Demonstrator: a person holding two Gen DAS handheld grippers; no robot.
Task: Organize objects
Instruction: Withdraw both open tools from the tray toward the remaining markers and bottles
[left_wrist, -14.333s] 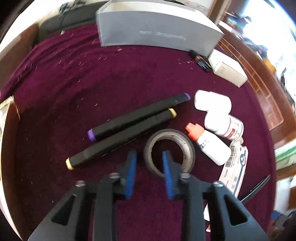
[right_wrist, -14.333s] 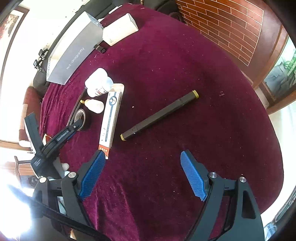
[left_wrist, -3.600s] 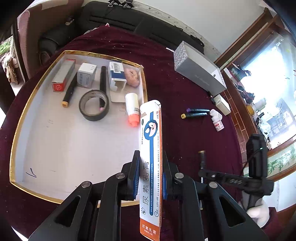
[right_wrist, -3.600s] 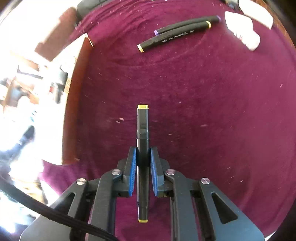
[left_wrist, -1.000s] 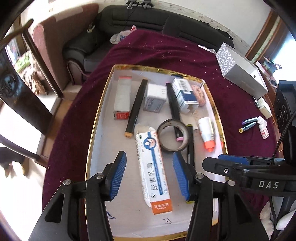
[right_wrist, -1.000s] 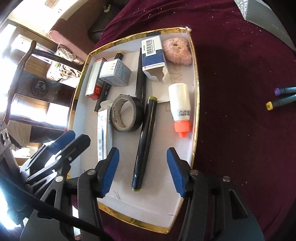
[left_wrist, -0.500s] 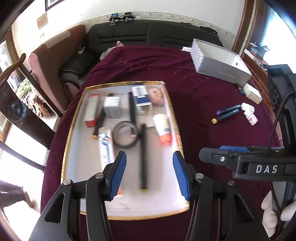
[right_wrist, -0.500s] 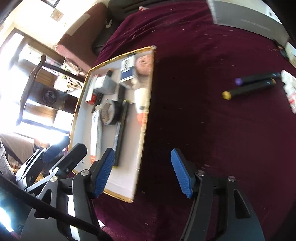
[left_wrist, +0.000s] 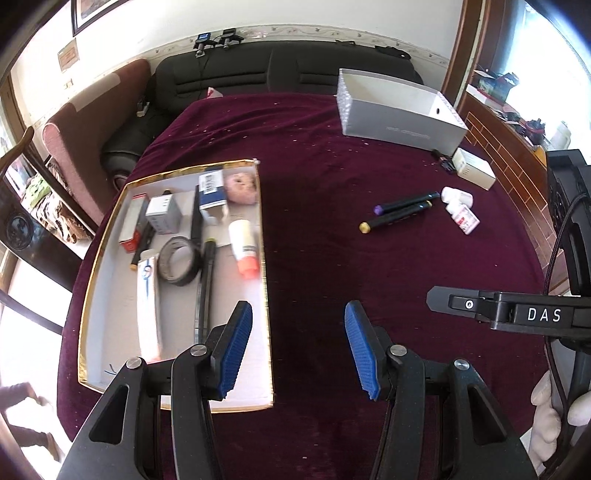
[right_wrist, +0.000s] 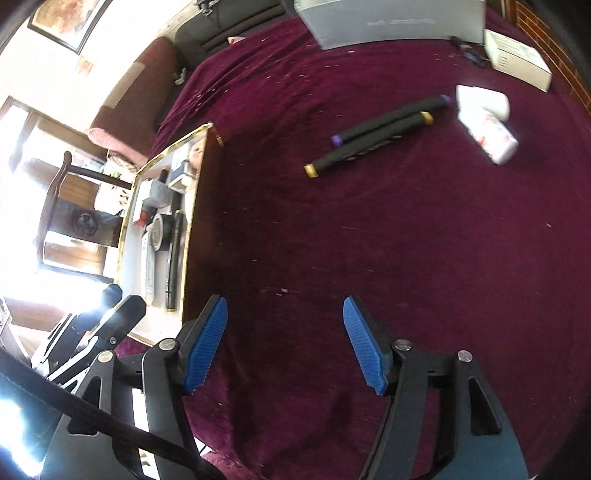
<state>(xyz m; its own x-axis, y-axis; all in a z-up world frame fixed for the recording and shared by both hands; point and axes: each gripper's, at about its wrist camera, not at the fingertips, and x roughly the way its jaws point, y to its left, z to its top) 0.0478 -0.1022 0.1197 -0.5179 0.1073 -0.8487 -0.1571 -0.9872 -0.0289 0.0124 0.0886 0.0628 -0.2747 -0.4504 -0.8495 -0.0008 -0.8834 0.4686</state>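
A white tray with a gold rim (left_wrist: 264, 258) lies at the left and holds a tape roll (left_wrist: 180, 264), an ointment box (left_wrist: 148, 295), a black marker (left_wrist: 205, 288), an orange-capped bottle (left_wrist: 243, 247) and other small boxes. On the maroon cloth lie a purple-capped marker (right_wrist: 388, 120) and a yellow-capped marker (right_wrist: 369, 144), side by side, next to two white bottles (right_wrist: 487, 125). My left gripper (left_wrist: 298, 314) hangs open over the tray's right edge, holding nothing. My right gripper (right_wrist: 284, 314) is open over bare cloth, well short of the markers, also holding nothing.
A long grey box (left_wrist: 399, 118) and a small white box (left_wrist: 474, 171) stand at the far right of the table. A black sofa (left_wrist: 258, 77) and an armchair (left_wrist: 70, 129) lie beyond it. A gloved hand (left_wrist: 546, 406) holds the right gripper's handle.
Both grippers have swung right, off the tray and over the cloth; the tray now sits at the left of both views. The right jaws stand wider than a second ago.
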